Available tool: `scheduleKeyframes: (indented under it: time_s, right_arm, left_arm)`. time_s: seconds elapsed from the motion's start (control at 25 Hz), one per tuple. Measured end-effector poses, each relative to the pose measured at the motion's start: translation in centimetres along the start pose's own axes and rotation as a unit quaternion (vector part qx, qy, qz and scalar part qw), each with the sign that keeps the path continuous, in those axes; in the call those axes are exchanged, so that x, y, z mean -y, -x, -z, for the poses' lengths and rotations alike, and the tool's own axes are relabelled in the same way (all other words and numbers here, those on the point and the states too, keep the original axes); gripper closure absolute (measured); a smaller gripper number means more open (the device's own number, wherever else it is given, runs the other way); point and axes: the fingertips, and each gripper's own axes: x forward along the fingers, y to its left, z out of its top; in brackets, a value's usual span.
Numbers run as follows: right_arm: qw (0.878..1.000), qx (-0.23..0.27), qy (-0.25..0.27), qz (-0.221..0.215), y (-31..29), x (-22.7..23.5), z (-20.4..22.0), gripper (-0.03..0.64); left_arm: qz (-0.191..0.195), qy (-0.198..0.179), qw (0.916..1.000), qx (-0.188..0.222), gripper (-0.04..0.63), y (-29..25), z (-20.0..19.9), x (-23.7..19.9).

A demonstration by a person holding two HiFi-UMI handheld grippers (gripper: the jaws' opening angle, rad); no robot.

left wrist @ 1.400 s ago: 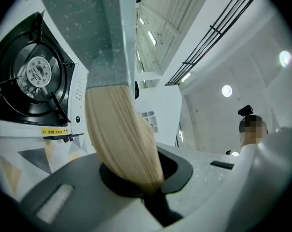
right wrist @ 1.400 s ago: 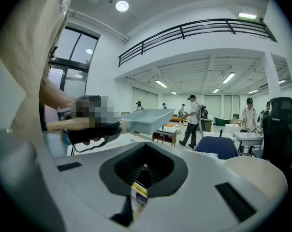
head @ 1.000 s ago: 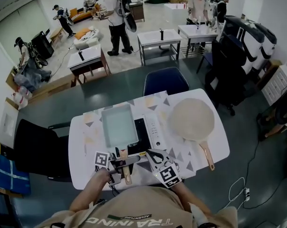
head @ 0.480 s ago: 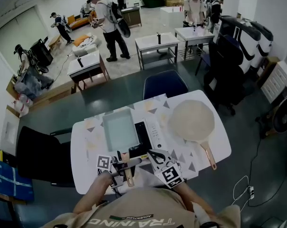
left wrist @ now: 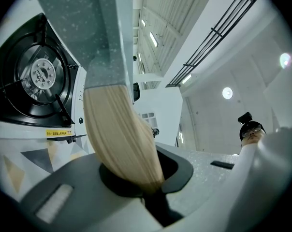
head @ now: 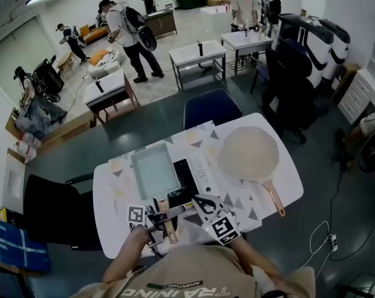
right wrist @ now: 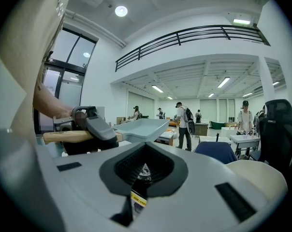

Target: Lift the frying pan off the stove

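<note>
Head view, writing: the person's shirt (head: 175, 284) carries large letters that appear to read TRAINING, with a smaller ADVENTURE, both seen upside down.
Head view, pans: the rectangular frying pan (head: 155, 171) shows a plain pale blue-grey inside and sits over the left part of the stove (head: 201, 174). A round pan (head: 249, 154) with a cream inside lies on the counter (head: 290, 186) to the right.
Head view, tools: the left tool (head: 167, 212) clamps the frying pan's wooden handle (head: 169, 228). The right tool (head: 198, 201) sits just beside it.
Left gripper view: the jaws pinch the pale handle. The pan's speckled grey underside stands apart from the black burner (left wrist: 39, 76). A yellow label (left wrist: 58, 133) on the stove has print too small to read.
Right gripper view: the jaws are drawn together on nothing. The frying pan is held level at the left.
</note>
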Motion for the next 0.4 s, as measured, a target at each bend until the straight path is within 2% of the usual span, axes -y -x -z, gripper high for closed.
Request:
scheduleKeyframes:
  time_s: [0.4]
  right_arm:
    - [1.000, -0.003, 0.000, 0.005, 0.1, 1.0, 0.0, 0.614]
  left_arm:
    - [0.001, 0.004, 1.0000, -0.007, 0.575, -0.8, 0.2, -0.3]
